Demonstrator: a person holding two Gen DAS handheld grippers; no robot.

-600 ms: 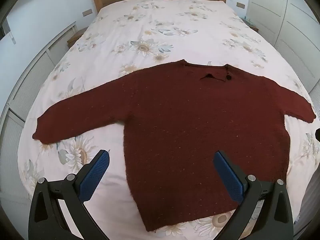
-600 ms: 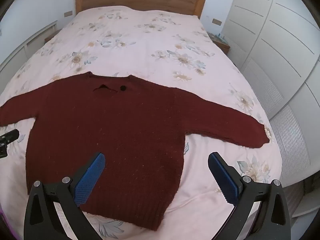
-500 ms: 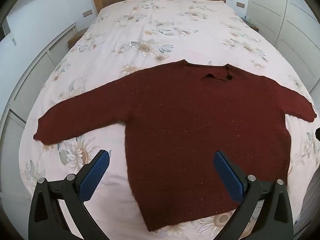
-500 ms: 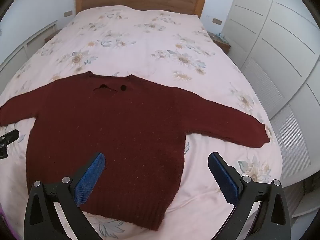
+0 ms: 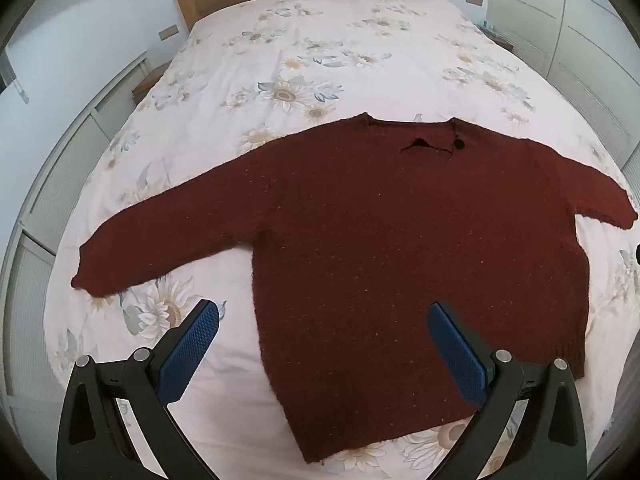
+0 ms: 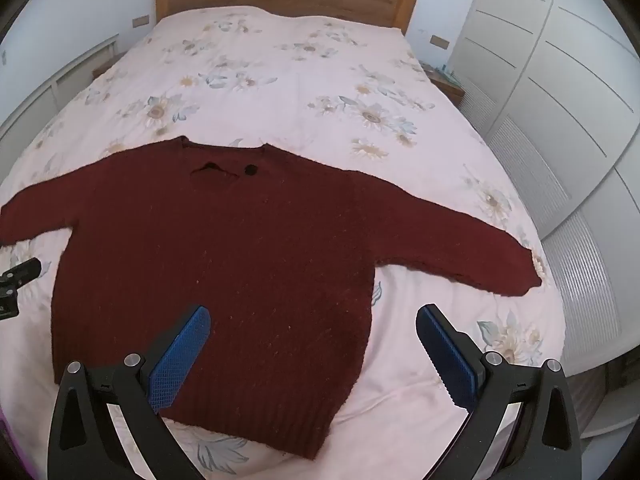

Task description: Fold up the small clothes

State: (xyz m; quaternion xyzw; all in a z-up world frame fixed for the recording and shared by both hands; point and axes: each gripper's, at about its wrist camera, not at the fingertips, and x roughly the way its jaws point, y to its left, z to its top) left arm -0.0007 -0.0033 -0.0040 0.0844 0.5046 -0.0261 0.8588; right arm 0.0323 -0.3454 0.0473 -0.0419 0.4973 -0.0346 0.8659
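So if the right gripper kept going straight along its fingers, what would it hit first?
Probably the sweater lying flat on the bed, near its right edge; the right gripper, open and empty, points down there. Depth is unclear.

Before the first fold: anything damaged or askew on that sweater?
Yes. The dark red knit sweater has a ragged slit below the neckline, beside a dark button; it looks like a tear or an unfastened opening. Otherwise it lies flat on the floral duvet, sleeves spread.
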